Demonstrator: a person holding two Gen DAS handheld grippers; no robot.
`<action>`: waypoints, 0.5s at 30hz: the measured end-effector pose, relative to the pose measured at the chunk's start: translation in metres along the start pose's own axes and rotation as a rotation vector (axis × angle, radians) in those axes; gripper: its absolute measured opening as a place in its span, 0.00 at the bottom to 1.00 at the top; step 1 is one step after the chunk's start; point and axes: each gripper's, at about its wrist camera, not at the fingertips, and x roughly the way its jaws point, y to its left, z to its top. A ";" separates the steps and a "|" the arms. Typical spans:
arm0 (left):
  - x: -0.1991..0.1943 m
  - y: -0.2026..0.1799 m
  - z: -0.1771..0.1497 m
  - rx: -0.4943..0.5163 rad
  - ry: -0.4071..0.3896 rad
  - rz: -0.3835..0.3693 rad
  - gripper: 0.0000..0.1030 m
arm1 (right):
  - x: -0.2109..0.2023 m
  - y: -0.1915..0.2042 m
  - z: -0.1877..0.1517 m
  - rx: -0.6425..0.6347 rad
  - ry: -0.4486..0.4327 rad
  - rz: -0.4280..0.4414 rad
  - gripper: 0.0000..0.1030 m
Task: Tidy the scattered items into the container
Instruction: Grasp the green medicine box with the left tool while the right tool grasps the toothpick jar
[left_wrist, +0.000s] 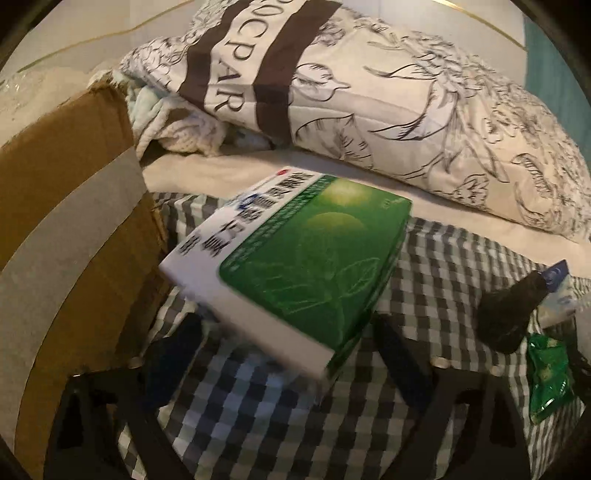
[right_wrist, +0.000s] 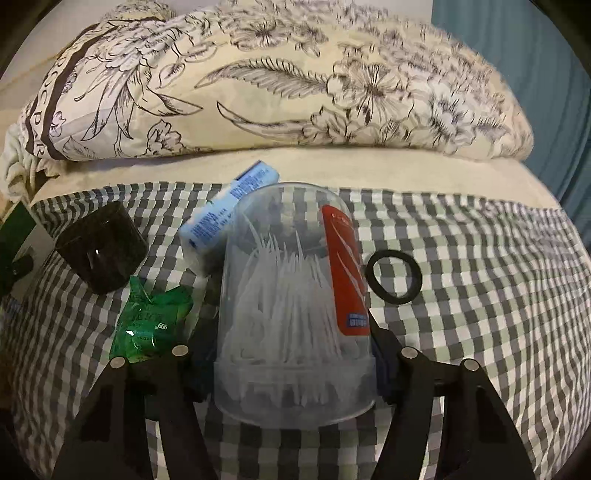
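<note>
Well, pillow (left_wrist: 332, 85) reads "OCPAR"; green packet (right_wrist: 151, 321) w/ "666".

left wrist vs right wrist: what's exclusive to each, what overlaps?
Left wrist only: cardboard box at left, and the top face of the green-and-white box lying between the left tongs.
Right wrist only: clear toothpick jar between the right tongs, black ring.
Both: floral pillow, checked cloth, black jar, green packet, blue box.
</note>
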 end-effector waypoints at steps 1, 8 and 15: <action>-0.001 -0.002 0.000 0.009 -0.001 -0.006 0.80 | 0.000 0.002 -0.002 -0.009 -0.011 -0.012 0.61; -0.034 -0.037 -0.012 0.146 -0.072 -0.063 0.70 | 0.001 -0.003 -0.001 0.009 -0.018 0.013 0.61; -0.055 -0.028 -0.002 0.220 -0.180 0.001 0.98 | 0.001 -0.006 -0.001 0.029 -0.019 0.033 0.61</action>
